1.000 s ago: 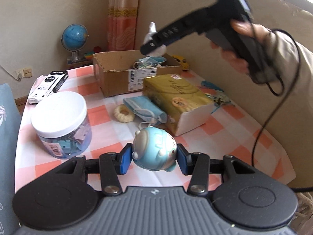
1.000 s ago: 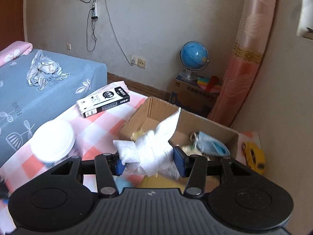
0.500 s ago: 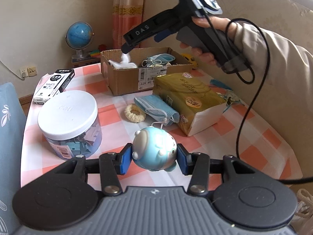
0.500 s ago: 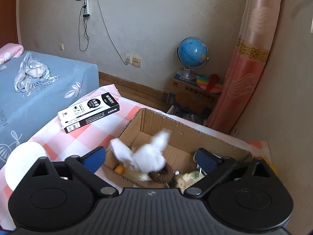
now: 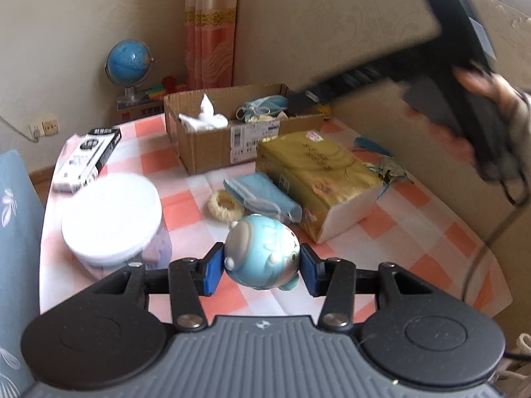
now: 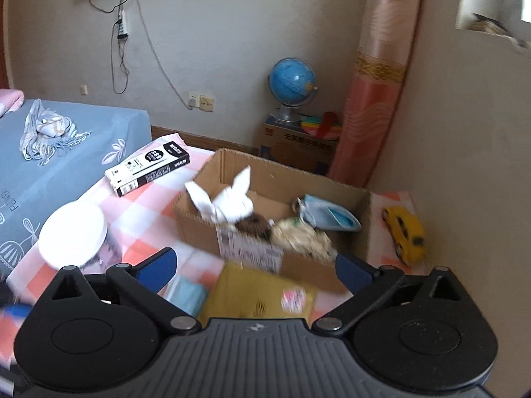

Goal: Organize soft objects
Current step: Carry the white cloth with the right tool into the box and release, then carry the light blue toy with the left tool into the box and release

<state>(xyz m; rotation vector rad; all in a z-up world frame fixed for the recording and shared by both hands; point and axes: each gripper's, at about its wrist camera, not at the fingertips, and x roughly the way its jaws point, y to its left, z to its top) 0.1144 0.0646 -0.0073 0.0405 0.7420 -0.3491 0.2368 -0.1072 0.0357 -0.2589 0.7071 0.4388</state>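
My left gripper (image 5: 260,267) is shut on a round blue plush toy (image 5: 262,257) and holds it above the checked tablecloth (image 5: 415,232). My right gripper (image 6: 255,270) is open and empty, above and in front of the cardboard box (image 6: 239,245). In the box lie a white cloth (image 6: 229,199), a blue face mask (image 6: 328,214) and other soft items. The box (image 5: 212,142) and the white cloth (image 5: 205,119) also show in the left wrist view. On the table lie a folded blue mask (image 5: 262,194) and a cream scrunchie (image 5: 225,200).
A yellow tissue pack (image 5: 315,179) lies in front of the box. A white-lidded jar (image 5: 111,214) stands at the left, a black-and-white carton (image 5: 88,156) behind it. A yellow toy car (image 6: 405,235) sits right of the box. A bed (image 6: 66,152) flanks the table.
My right gripper opened and dropped the white cloth into the box, then drew back and up. My left gripper kept its hold on the blue plush toy and stayed near the table's front.
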